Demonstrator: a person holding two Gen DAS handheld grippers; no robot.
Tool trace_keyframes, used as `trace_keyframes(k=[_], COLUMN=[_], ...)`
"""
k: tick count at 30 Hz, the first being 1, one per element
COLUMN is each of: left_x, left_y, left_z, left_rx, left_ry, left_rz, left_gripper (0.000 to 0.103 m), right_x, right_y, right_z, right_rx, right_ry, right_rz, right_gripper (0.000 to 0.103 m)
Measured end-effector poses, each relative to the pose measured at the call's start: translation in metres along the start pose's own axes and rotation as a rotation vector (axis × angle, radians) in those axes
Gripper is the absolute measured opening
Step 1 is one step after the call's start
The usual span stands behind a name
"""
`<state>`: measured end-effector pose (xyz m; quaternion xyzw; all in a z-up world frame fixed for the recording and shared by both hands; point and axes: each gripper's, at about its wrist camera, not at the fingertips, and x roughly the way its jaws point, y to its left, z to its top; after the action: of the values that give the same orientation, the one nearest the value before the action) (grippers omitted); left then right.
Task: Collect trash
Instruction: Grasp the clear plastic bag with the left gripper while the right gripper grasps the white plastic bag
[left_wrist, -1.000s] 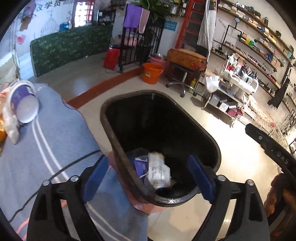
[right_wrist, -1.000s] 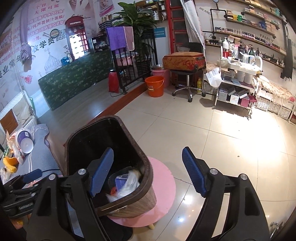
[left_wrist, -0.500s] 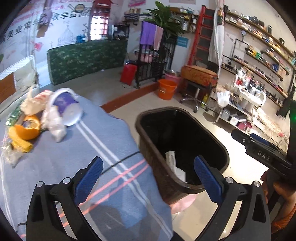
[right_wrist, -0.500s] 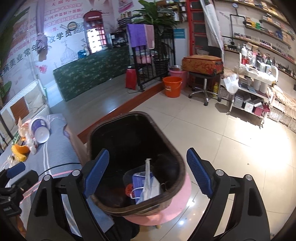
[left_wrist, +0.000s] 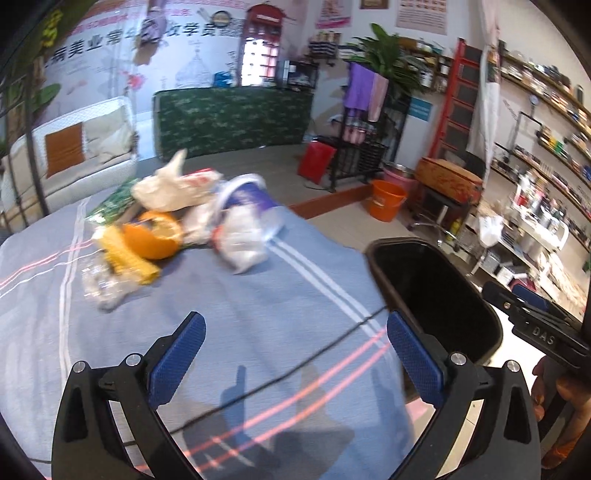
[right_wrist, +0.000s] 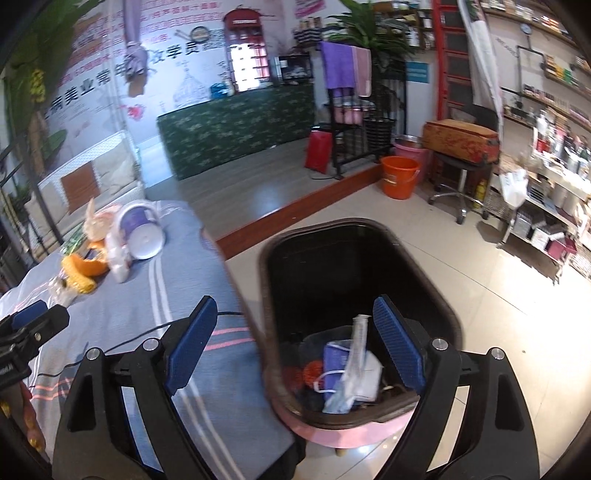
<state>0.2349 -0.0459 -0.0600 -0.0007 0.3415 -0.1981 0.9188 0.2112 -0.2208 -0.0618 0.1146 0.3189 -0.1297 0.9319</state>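
Observation:
A heap of trash lies on the blue striped tablecloth (left_wrist: 258, 332): an orange peel (left_wrist: 155, 236), a yellow corn cob (left_wrist: 129, 260), a tipped purple-and-white cup (left_wrist: 251, 199) and crumpled plastic bags (left_wrist: 240, 240). My left gripper (left_wrist: 293, 325) is open over bare cloth, short of the heap, with nothing between its fingers. The dark trash bin (right_wrist: 354, 221) stands just off the table's right edge, with a face mask (right_wrist: 351, 373) and other scraps at its bottom. My right gripper (right_wrist: 294, 306) is open and empty, straddling the bin's left rim.
The bin rests on a pink stool (right_wrist: 369, 432) on a tiled floor. A thin black cable (left_wrist: 295, 354) runs across the cloth. Farther off are an orange bucket (right_wrist: 400, 177), a swivel stool, shelves on the right and a green-covered counter (left_wrist: 229, 118).
Both grippers swung left, away from over the bin toward the table. The trash heap came into full view for the left gripper. Both sets of jaws stand a little wider.

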Motion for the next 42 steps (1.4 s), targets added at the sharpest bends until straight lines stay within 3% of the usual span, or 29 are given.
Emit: trace_keyframes(k=[13,21,30,36,39,41,42], left_x=[-0.011,-0.006,0.024,0.051,0.062,0.065,0.066], left_y=[0.092,0.133,0.167,0.187,0.194,0.201,0.204], left_z=[-0.014,-0.004,0.010,0.020,0.024,0.023,0.022], left_rx=[-0.107,-0.143,-0.170,-0.151,-0.145,-0.176,-0.192], left_ry=[0.035,0.050,0.107,0.163,0.172,0.174,0.184], left_rz=[0.142,0.172,0.163,0.193,0.209,0.196,0.180], left_gripper=[0.097,0.097,0.097,0.097,0.095,0.080,0.070], right_x=[0.017,0.041,0.090,0.129,0.142,0.150,0.153], right_y=[0.082,0.141,0.194,0.216,0.224,0.230,0.231], right_z=[0.006,0.022,0.037,0.042,0.044,0.043,0.042], right_rx=[-0.106,-0.184,-0.312,-0.335,-0.344,-0.350,-0.349], right_ry=[0.042,0.092,0.165,0.250,0.268,0.283,0.289], right_rz=[0.190,0.308,0.348,0.359,0.345,0.344,0.341], right_gripper=[0.086,0.086,0.085,0.071,0.057,0.044,0.033])
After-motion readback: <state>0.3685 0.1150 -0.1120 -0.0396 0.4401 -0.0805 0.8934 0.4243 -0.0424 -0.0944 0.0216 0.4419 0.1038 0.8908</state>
